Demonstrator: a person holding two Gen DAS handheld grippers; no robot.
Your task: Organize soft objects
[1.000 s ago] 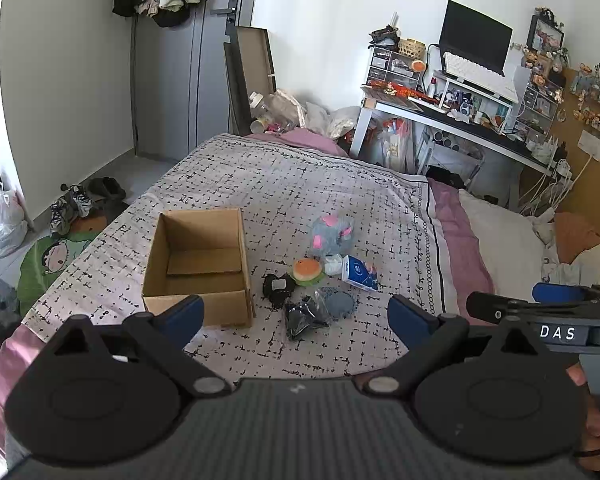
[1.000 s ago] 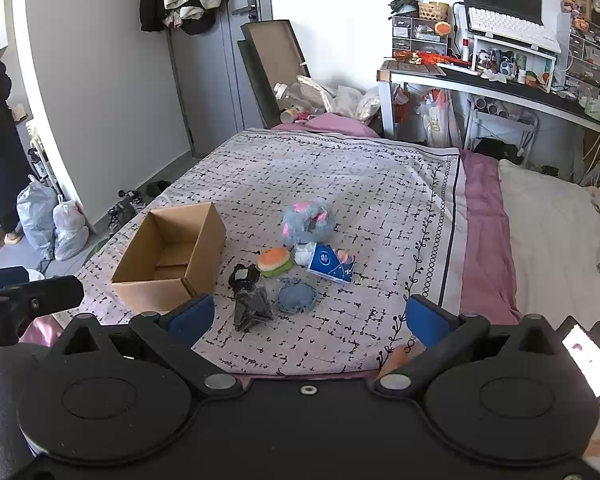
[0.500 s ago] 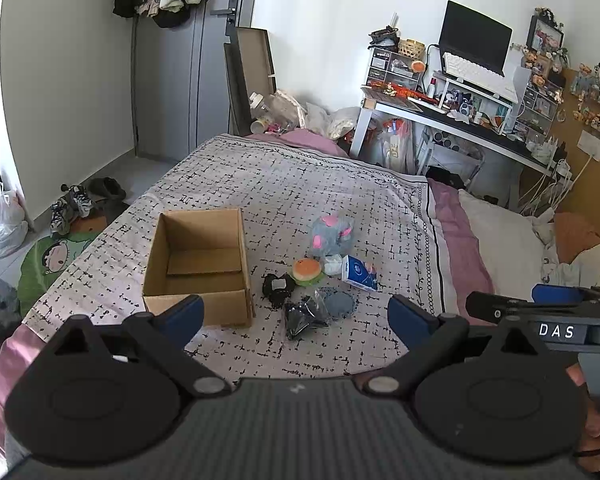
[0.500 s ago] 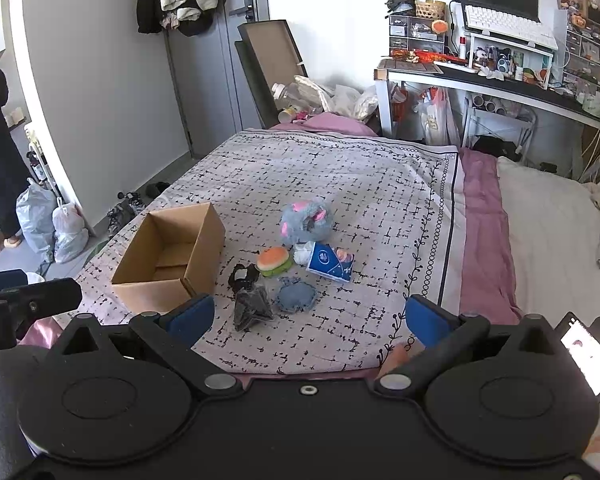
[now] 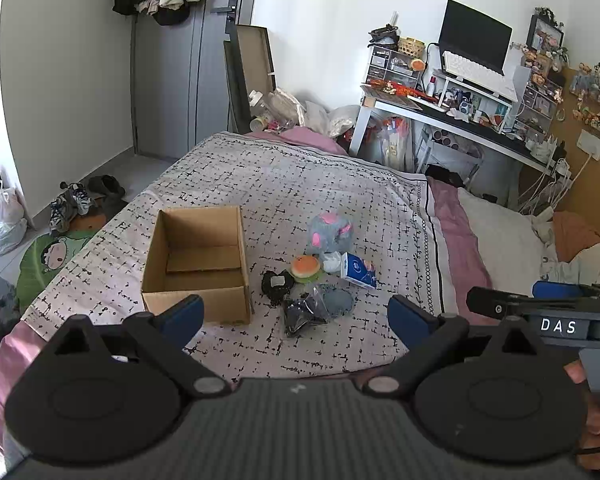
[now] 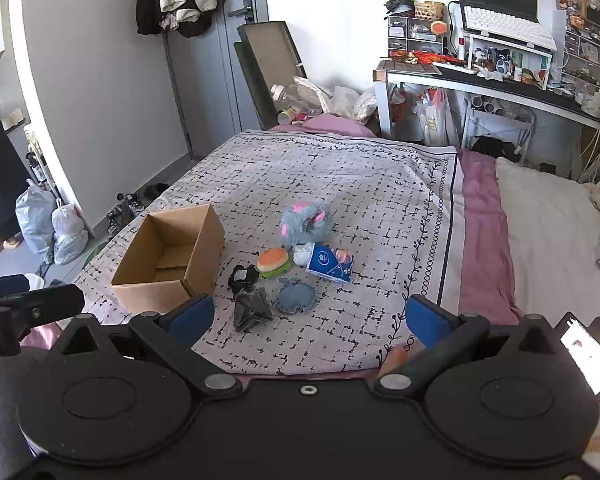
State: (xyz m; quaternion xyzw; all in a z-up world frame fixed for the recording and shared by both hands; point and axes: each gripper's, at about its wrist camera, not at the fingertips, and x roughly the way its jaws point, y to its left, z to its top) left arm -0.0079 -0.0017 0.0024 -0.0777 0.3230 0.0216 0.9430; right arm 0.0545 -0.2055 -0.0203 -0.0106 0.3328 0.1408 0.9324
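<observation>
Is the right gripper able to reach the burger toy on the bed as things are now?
Probably yes. The right gripper is open and holds nothing, and the burger toy lies uncovered ahead of it. Only a dark bagged item and a black item lie nearby, beside the path.

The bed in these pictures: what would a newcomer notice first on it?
An open cardboard box stands on the patterned bedspread, nothing visible inside. Right of it lies a small cluster: a grey-and-pink plush, a burger toy and a blue tissue pack. Both grippers, left and right, hang open, short of them.
</observation>
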